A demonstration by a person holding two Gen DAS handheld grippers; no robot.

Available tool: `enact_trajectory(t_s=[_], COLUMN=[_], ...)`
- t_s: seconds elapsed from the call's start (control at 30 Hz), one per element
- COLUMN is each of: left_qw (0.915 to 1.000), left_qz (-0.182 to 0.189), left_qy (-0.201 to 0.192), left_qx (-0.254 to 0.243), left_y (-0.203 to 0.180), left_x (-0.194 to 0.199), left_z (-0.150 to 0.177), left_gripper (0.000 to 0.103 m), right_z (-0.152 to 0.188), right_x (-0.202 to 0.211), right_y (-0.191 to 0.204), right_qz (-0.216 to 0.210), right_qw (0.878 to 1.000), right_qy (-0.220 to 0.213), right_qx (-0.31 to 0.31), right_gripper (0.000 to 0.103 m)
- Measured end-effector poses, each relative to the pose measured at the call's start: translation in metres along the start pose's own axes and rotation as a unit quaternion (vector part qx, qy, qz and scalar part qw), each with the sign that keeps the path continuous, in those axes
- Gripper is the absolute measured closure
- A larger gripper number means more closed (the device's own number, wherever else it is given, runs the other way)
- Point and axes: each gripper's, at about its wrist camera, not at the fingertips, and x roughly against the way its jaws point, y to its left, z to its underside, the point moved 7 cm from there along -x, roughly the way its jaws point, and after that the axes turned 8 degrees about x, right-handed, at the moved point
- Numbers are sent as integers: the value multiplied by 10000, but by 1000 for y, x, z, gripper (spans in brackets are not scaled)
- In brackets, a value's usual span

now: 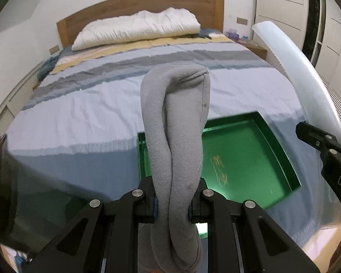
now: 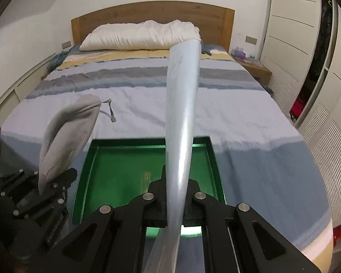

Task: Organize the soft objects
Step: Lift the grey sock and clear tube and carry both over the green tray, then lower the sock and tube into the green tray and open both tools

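Clamped tight in the left gripper (image 1: 172, 207), a folded grey fleece pouch (image 1: 175, 125) stands up with its long axis pointing away toward the headboard. Right gripper (image 2: 174, 207) is likewise closed on a pale blue rolled sheet (image 2: 184, 104) rising the same way. Green tray (image 2: 91, 159) lies on the bed directly below and ahead of both grippers, the right one more squarely over it.

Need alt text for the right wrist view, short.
The right gripper is shut on a pale translucent sheet that stands up the middle of the frame, above an empty green tray on a striped bed. At left, the left gripper holds a grey pouch.
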Motion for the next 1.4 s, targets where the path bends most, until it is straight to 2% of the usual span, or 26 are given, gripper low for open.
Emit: enact_trajectory(t_s=[0.2,0.43,0.77,1.03,1.33,1.4], left_qw=[9993,9991,9993,9996,9994,9992], left_qz=[-129,-226,-188,-256,-306,-288], left_qy=[-318,-314,-312,-31,186,264], left_qx=[124,156,129,86,33,88], left_y=[2,3,-3,-7,-11,-10], left_x=[-11,-32,-46,-66,-76,-79], left_z=[-4,-2,6,15,23,23], left_gripper=[88,88,87,85,81,80], right_z=[14,17,-2,5,7,8], right_x=[-32,-61,-115,-146,-166,-171], right_y=[1,4,2,-4,-4,-2], right_qz=[29,39,9,55,-15,-32], right_qw=[10000,9999,9991,9968,9944,9940], right_qy=[-49,94,387,768,1019,1068], right_qx=[-15,-73,-194,-225,-269,-248], right_gripper=[98,98,98,96,89,85])
